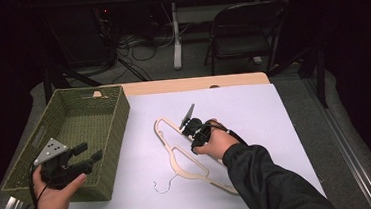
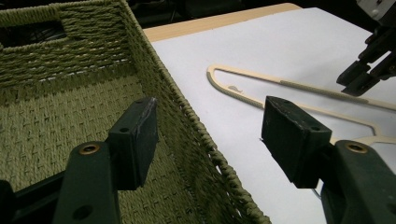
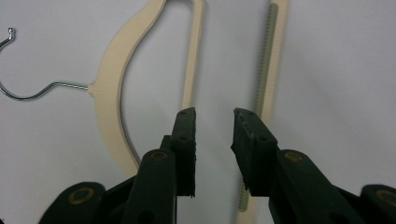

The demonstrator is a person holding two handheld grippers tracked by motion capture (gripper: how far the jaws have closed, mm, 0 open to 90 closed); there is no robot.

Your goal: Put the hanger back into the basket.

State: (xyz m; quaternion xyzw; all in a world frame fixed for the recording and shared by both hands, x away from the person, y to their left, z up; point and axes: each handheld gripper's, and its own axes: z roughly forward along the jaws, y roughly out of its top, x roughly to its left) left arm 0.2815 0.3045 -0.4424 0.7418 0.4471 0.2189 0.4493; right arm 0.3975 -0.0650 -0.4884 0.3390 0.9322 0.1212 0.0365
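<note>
Item: one clothes hanger (image 1: 187,157), cream-coloured, flat, lying on the white sheet (image 1: 254,109) that covers the table; thin outline body with open centre, one curved shoulder, a lower bar with a ribbed grip strip (image 3: 261,93) along it, and a thin metal wire hook (image 1: 162,186) pointing toward 7 o'clock from the neck; the hanger runs diagonally from about 11 o'clock near the sheet's middle to 5 o'clock near the person's edge. Right gripper (image 1: 191,129): held in the right hand (image 1: 216,142), dark sleeve (image 1: 275,182) behind it, positioned over the hanger's upper part; in the right gripper view its jaws stand a little apart, with nothing between them, the inner bar beside the left jaw and the ribbed bar beside the right jaw; contact with the hanger cannot be told. Left gripper (image 1: 84,155): held in the left hand (image 1: 55,195) at 8 o'clock of the table, over the near right-hand corner of the basket; jaws wide apart and empty, straddling the basket's wall in the left gripper view. Basket (image 1: 119,114): olive-green woven, rectangular, with handle cut-outs, standing at 9 o'clock, just beside the sheet's left edge. Background: folding chair (image 1: 243,30) at 12 o'clock beyond the table
</note>
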